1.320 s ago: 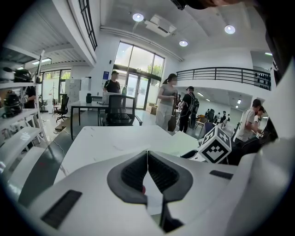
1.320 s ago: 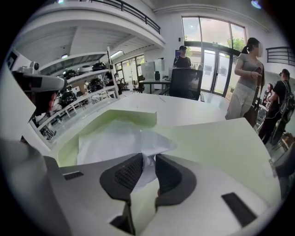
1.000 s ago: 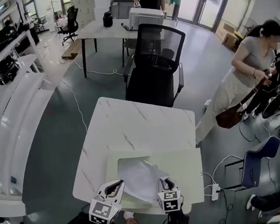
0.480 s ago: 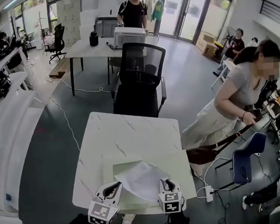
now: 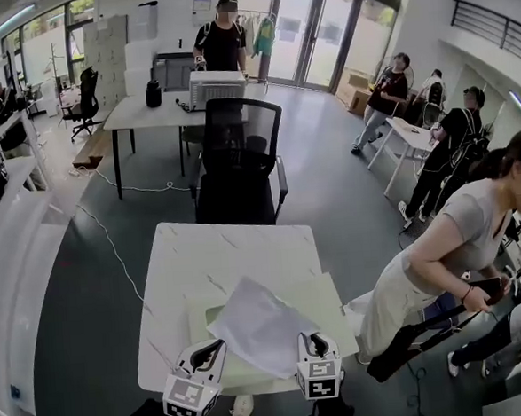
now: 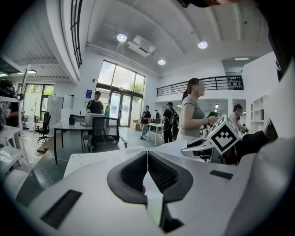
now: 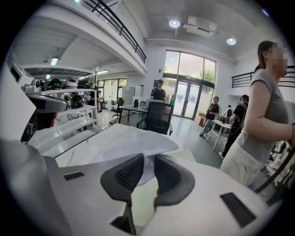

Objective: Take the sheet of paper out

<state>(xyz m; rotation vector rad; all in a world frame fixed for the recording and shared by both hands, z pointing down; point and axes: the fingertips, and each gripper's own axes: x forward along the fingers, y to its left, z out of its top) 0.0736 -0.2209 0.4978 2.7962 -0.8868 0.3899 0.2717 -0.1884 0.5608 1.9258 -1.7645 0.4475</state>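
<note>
Pinching the sheet of paper (image 5: 264, 322) at its near right edge, the right tool (image 7: 148, 159) has its two dark ribbed pads (image 7: 129, 177) drawn close, with the white paper bunched and creased between them. The left tool (image 6: 147, 154) is pressed together at the tips. The sheet's near left edge shows there only as a thin pale line between the pads, seen edge-on. Between the two tools the sheet is held up in the air. It spreads away from both tips as one slanted, slightly rumpled white plane, with its far corner pointing away from the tools.

Below the tools and the sheet, a pale cream folder (image 5: 331, 303) lies flat on the white marbled worktop (image 5: 228, 254). The sheet casts a shadow on the folder just ahead of the left tool. Whether the paper's near edge touches the folder under the tools cannot be told. Each tool carries its cube with square markers at the near end, closest to the person holding it.

Straight ahead of the tools, a black office chair (image 5: 236, 173) stands at the far edge of the worktop. To the right of the right tool, a person in a grey top (image 5: 451, 260) stands near the worktop, bent over a dark bag (image 5: 412, 343). Farther ahead, past the chair, is a second table (image 5: 143, 113) with a white box-shaped device (image 5: 216, 87) on it, and a person in black (image 5: 222, 41) stands behind it.
</note>
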